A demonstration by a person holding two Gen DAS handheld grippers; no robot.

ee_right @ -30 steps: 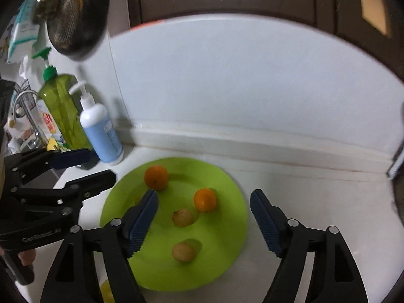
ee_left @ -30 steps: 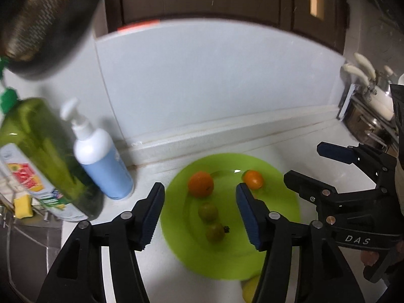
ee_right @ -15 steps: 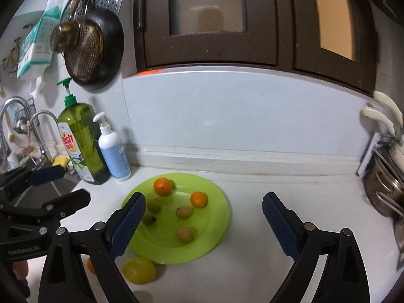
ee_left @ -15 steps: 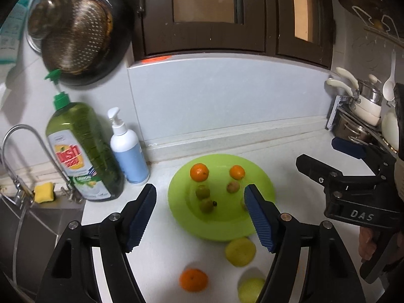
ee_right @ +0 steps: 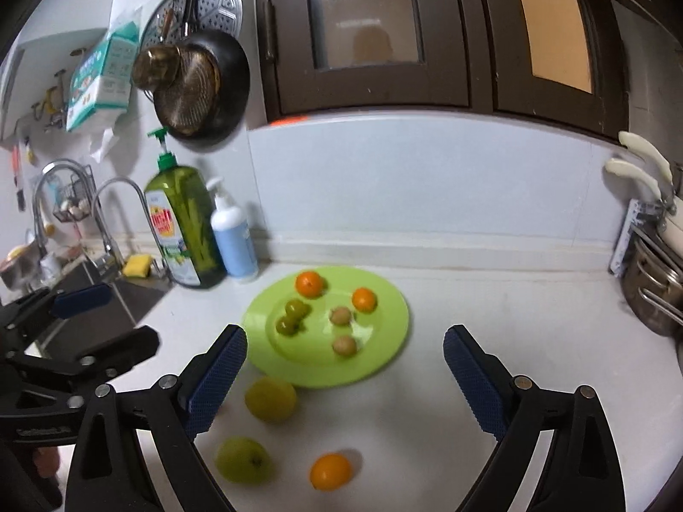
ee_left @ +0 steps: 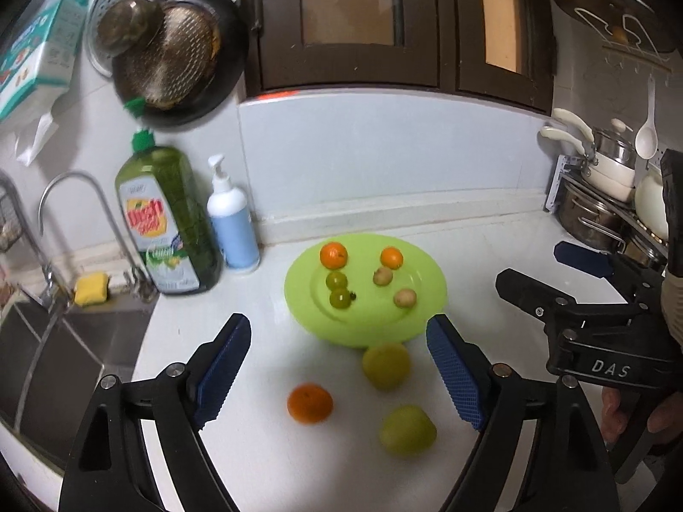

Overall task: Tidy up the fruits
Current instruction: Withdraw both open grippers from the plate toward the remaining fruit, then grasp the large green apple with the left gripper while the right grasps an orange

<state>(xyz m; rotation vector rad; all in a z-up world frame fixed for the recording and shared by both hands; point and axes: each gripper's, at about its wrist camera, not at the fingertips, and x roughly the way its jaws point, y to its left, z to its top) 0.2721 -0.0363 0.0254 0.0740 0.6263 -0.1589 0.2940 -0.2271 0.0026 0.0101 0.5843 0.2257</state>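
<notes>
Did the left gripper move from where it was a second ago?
Yes. The left gripper has pulled back from the plate, which looks smaller and farther off, so three fruits on the counter now show. Its jaws are opening, with nothing held.

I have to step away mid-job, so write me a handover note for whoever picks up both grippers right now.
Left gripper: jaws opening, nothing between them.
Right gripper: open, empty.
On the green plate: two oranges at the back, two green fruits, two small brown fruits.
Still on the counter in front of the plate: a yellow fruit, a green apple and an orange one.
Done: six pieces plated. Left: probably those three loose fruits.
</notes>
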